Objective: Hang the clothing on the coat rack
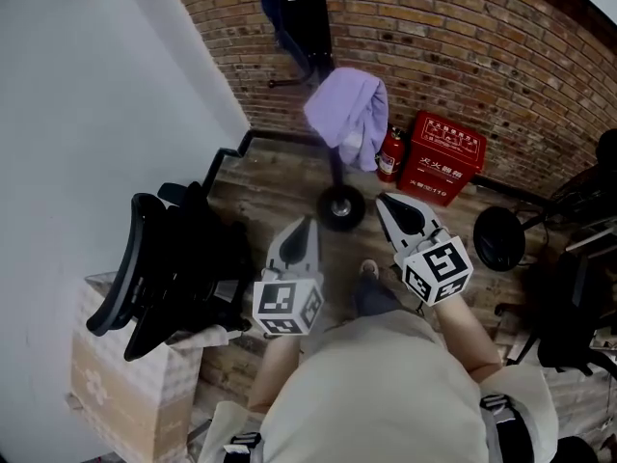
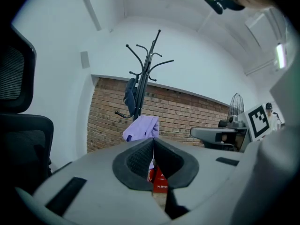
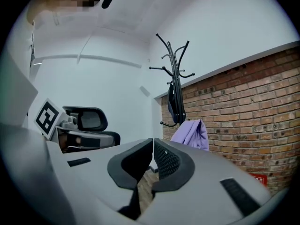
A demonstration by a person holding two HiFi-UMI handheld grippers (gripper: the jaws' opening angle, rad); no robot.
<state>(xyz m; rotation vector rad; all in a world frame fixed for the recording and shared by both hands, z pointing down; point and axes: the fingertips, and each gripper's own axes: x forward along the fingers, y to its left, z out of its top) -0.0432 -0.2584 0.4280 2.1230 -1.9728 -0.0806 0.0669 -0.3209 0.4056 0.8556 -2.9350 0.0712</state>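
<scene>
A black coat rack stands on a round base against the brick wall. A lilac garment hangs from one of its lower hooks, and a dark blue garment hangs higher up. The rack, the lilac garment and the blue one also show in the left gripper view, and again as rack and lilac garment in the right gripper view. My left gripper and right gripper are held short of the rack, pointing at it. Both are shut with nothing between their jaws.
A black office chair stands at the left beside a cardboard box. A red fire-equipment box and an extinguisher sit by the brick wall. A black floor fan and dark furniture are at the right.
</scene>
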